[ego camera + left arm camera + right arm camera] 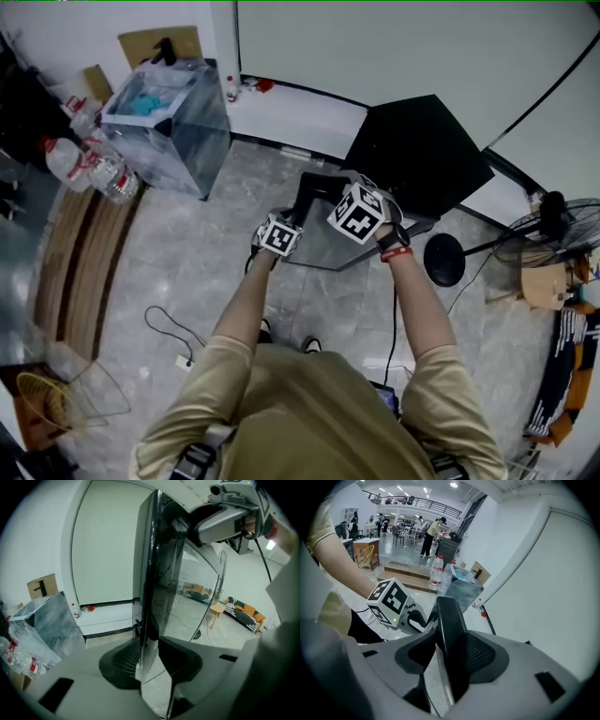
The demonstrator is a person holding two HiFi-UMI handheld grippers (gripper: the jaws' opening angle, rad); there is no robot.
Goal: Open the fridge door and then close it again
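The door (328, 239) stands swung well out from the fridge (422, 150), with the left gripper (149, 660) and right gripper (450, 654) each clamped on its edge, so opening appears largely done and closing outstanding, though swing direction is unclear.

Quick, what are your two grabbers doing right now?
Left gripper: closed on the edge of the fridge door.
Right gripper: closed on the same door's edge.
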